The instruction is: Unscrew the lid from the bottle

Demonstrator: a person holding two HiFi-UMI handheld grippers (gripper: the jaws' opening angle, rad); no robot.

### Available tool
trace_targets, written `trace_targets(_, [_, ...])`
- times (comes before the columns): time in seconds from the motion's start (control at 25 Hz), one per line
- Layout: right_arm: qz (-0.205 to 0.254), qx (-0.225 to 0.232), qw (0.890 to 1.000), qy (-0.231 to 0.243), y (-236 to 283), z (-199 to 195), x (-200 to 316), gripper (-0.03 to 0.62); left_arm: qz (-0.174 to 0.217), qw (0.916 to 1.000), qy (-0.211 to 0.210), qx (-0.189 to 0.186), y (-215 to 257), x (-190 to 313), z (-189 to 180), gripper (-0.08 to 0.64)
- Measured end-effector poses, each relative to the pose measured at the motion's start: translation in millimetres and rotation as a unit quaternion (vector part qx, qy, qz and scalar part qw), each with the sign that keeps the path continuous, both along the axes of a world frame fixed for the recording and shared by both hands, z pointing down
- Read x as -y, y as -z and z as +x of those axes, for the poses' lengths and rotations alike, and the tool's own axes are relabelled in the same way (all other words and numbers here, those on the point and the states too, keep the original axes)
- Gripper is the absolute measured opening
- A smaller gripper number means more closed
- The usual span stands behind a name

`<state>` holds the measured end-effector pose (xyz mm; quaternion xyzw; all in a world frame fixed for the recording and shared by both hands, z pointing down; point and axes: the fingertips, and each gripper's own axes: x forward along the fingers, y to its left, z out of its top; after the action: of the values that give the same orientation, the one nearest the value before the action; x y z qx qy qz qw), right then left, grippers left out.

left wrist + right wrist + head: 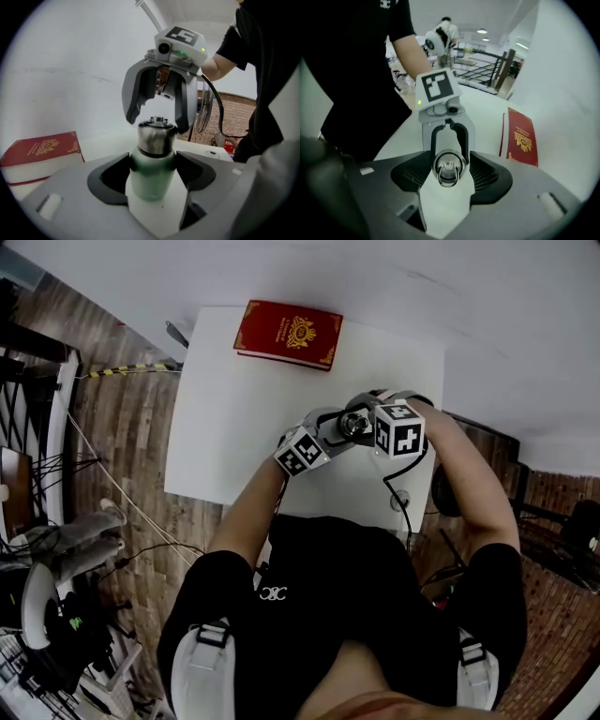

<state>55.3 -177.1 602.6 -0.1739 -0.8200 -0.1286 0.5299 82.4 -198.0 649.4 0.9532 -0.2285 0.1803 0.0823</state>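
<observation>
A green bottle (151, 180) with a steel lid (157, 137) stands upright over the white table (234, 427), in front of the person's chest. My left gripper (152, 172) comes in from the side, and its dark pads (116, 176) press on both sides of the green body. From above, my right gripper (449, 169) points down over the lid (449, 165), whose ring handle lies flat on top; its pads (483, 176) sit against the lid's rim. In the head view the two grippers meet at the lid (354, 425).
A red book (288, 334) with a gold crest lies at the table's far edge, also seen beside the bottle (42, 152). A black cable (403, 498) hangs off the near right edge. Wooden floor with cables and gear lies to the left.
</observation>
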Motion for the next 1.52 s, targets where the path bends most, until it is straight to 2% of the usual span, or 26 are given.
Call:
trace_targets(0.04, [-0.023,0.034,0.998,-0.045,8.9,-6.4,0.0,0.237,0.000,1.0000,0.002,-0.002,-0.3,0.8,-0.6,0.364])
trace_targets(0.08, [-0.048,0.081,0.991,-0.099,21.9,-14.1,1.9,0.238,0.001,1.0000,0.003,-0.004,-0.6,1.1,-1.3,0.364])
trace_targets(0.12, [-0.070,0.137,0.975,-0.163,36.9,-21.3,6.8,0.239,0.002,1.0000,0.005,-0.005,-0.9,0.9,-2.0,0.364])
trace_targets(0.16, [-0.086,0.195,0.948,-0.236,51.0,-25.2,14.8,0.243,0.002,1.0000,0.006,-0.006,-1.0,0.3,-2.3,0.364])
trace_targets(0.2, [-0.096,0.246,0.912,-0.314,61.5,-24.1,24.4,0.245,0.003,1.0000,0.006,-0.007,-0.9,-0.1,-2.2,0.364])
trace_targets(0.24, [-0.096,0.285,0.870,-0.391,67.0,-18.0,34.1,0.245,0.003,0.9999,0.006,-0.008,-0.7,-0.1,-1.9,0.364])
trace_targets(0.32, [-0.068,0.329,0.786,-0.520,63.2,2.3,48.1,0.244,0.005,0.9999,0.005,-0.011,-0.8,0.4,-1.6,0.364])
trace_targets(0.36, [-0.046,0.337,0.751,-0.565,56.9,11.9,50.8,0.244,0.004,0.9999,0.005,-0.012,-1.3,0.7,-1.8,0.364])
trace_targets(0.4, [-0.023,0.340,0.724,-0.599,49.6,19.4,51.3,0.244,0.004,0.9999,0.006,-0.013,-2.1,1.1,-2.0,0.364])
trace_targets(0.44, [-0.003,0.339,0.704,-0.625,42.0,24.6,50.5,0.244,0.003,0.9999,0.006,-0.012,-3.0,1.6,-1.9,0.365])
trace_targets(0.48, [0.014,0.336,0.688,-0.643,35.3,27.6,49.2,0.244,0.003,0.9999,0.006,-0.012,-4.1,2.1,-1.6,0.364])
trace_targets(0.56, [0.040,0.329,0.669,-0.666,27.5,28.4,46.4,0.245,0.003,0.9999,0.005,-0.012,-5.4,2.6,-0.8,0.364])
trace_targets(0.68, [0.054,0.320,0.656,-0.681,22.4,22.6,43.1,0.245,0.004,0.9999,0.004,-0.012,-3.9,2.4,-0.8,0.364])
trace_targets(0.8, [0.039,0.306,0.652,-0.693,13.6,16.6,41.1,0.244,0.006,0.9999,0.004,-0.011,-2.9,2.3,-0.8,0.364])
trace_targets(0.92, [0.026,0.298,0.658,-0.691,11.6,16.7,39.5,0.244,0.007,0.9999,0.003,-0.012,-2.5,0.9,-0.1,0.364])
trace_targets(0.96, [0.021,0.295,0.665,-0.686,11.7,16.6,39.3,0.245,0.007,0.9999,0.002,-0.012,-2.2,0.8,-0.6,0.364])
trace_targets(1.0, [0.017,0.290,0.677,-0.676,11.8,15.7,39.1,0.252,0.007,0.9999,0.002,-0.012,-1.9,0.9,-1.1,0.364])
trace_targets(1.04, [0.013,0.284,0.694,-0.661,11.7,14.4,39.1,0.252,0.007,0.9999,0.002,-0.013,-1.7,1.1,-1.3,0.364])
trace_targets(1.12, [-0.002,0.268,0.739,-0.618,10.5,11.1,38.8,0.252,0.007,0.9999,0.002,-0.014,-1.8,1.4,-0.8,0.364])
trace_targets(1.2, [-0.024,0.244,0.795,-0.555,8.2,6.6,37.4,0.253,0.008,0.9999,0.002,-0.014,-2.0,1.6,-0.4,0.364])
trace_targets(1.32, [-0.053,0.202,0.884,-0.419,3.9,0.2,31.6,0.258,0.008,0.9999,0.002,-0.014,-2.9,2.6,-0.6,0.364])
trace_targets(1.36, [-0.060,0.188,0.910,-0.365,2.7,-1.0,28.4,0.259,0.009,0.9999,0.002,-0.014,-2.9,2.7,-0.6,0.364])
trace_targets(1.44, [-0.071,0.158,0.951,-0.257,1.6,-2.7,21.1,0.261,0.009,0.9999,0.001,-0.014,-2.0,2.0,-0.5,0.365])
trace_targets(1.52, [-0.077,0.123,0.978,-0.149,0.1,-2.6,13.8,0.261,0.010,0.9999,0.001,-0.014,-1.0,1.2,-0.2,0.365])
